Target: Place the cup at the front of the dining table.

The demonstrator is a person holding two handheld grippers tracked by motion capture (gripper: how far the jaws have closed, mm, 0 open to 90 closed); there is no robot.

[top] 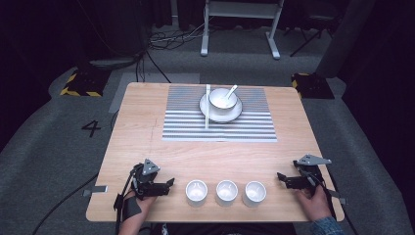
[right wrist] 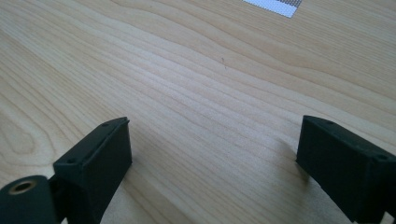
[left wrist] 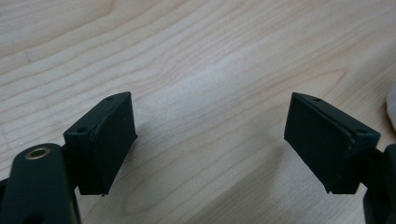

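table point(top: 147, 147): light wood, carrying a striped placemat point(top: 219, 128) on its far half and three cups in a row along the near edge.
high view: showed the whole layout, with both hands, the floor and a white frame point(top: 241, 24) beyond the table.
left gripper point(top: 164, 185): held low at the near left corner, pointed toward the left cup point(top: 196, 191); jaws spread wide with nothing between them.
right gripper point(top: 283, 177): held at the near right edge, pointed toward the right cup point(top: 255, 192); jaws likewise wide apart and empty.
cups: white, upright, the middle cup point(top: 226, 191) between the other two, each just beside its neighbour and apart from both grippers.
place setting: a white bowl point(top: 222, 98) sat on a plate point(top: 215, 112) on the placemat, a spoon point(top: 229, 92) resting in it, chopsticks point(top: 207, 105) lying at its left.
left gripper view: bare wood grain between the jaws, and a pale sliver at the right edge, too little to identify.
right gripper view: bare wood, plus one corner of the placemat at the top.
writing: a dark "4" point(top: 91, 128) marked on the grey floor left of the table.
floor extras: yellow-and-black striped blocks point(top: 80, 83) at both far corners.
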